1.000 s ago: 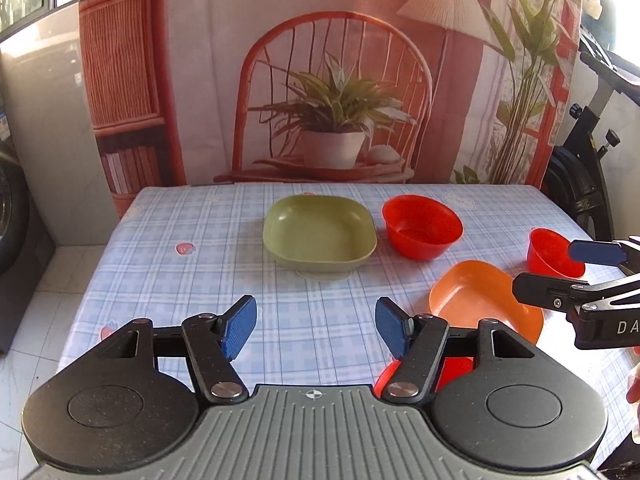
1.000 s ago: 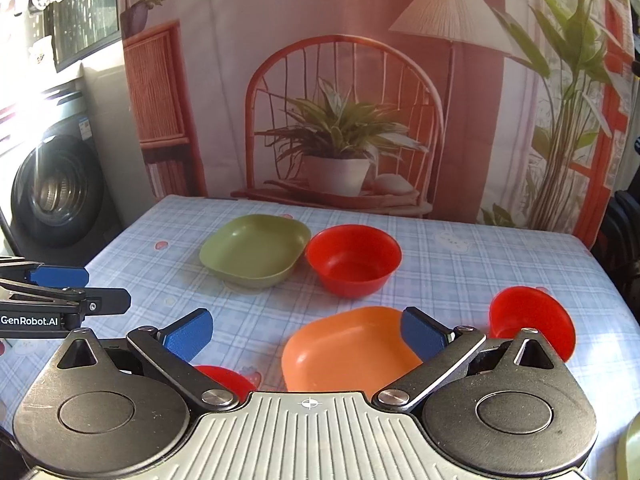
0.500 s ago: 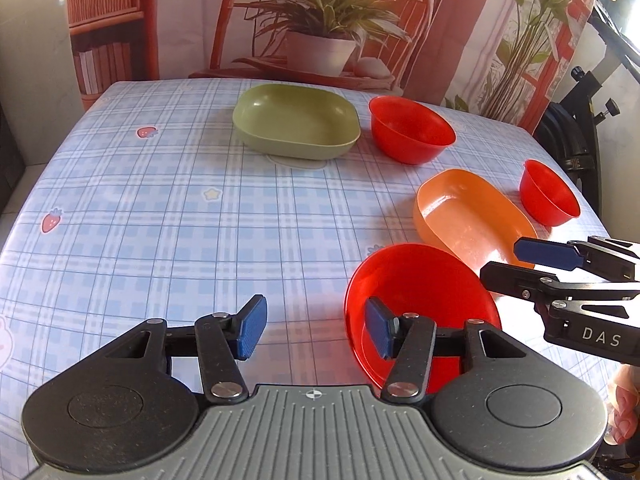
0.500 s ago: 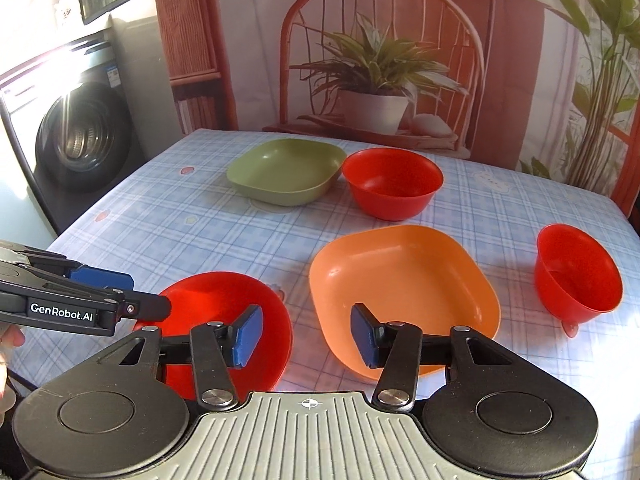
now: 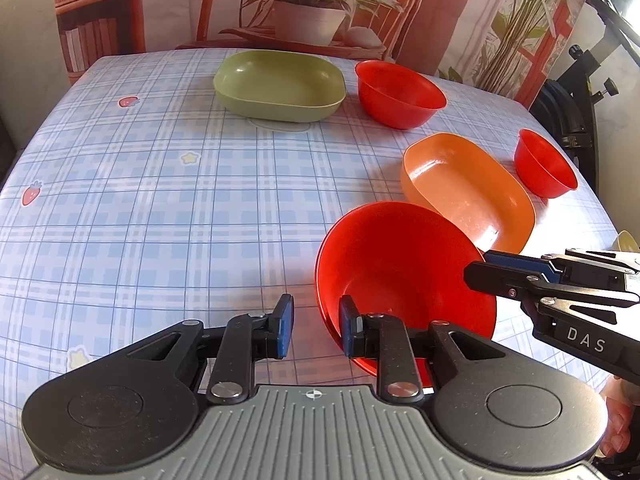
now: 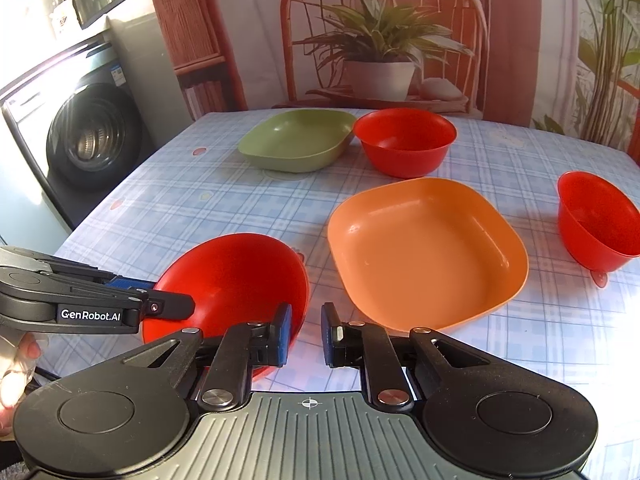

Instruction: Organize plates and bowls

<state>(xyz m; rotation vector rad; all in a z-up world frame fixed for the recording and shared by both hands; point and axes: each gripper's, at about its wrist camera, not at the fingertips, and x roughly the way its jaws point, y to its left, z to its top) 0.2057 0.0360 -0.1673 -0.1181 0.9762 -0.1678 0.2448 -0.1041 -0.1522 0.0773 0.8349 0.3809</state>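
Left gripper (image 5: 316,330): pitched downward, jaws narrow with a gap between the blue pads, having just been closing. Right gripper (image 6: 306,334): likewise pitched downward, jaws narrow, having just been closing. A hand (image 6: 16,364) grips the left unit's rear; fingers (image 5: 618,420) hold the right unit.

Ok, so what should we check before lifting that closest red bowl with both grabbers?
1. Near red bowl rim between the left gripper jaws: ok.
2. Left pads pressing the rim: not ok; the jaws have just been closing, but a gap shows.
3. Rim between the right gripper jaws: ok.
4. Right pads pressing the rim: cannot tell; its jaws have just been closing too.
5. Bowl empty: ok.
6. Orange plate not touching the bowl: ok.
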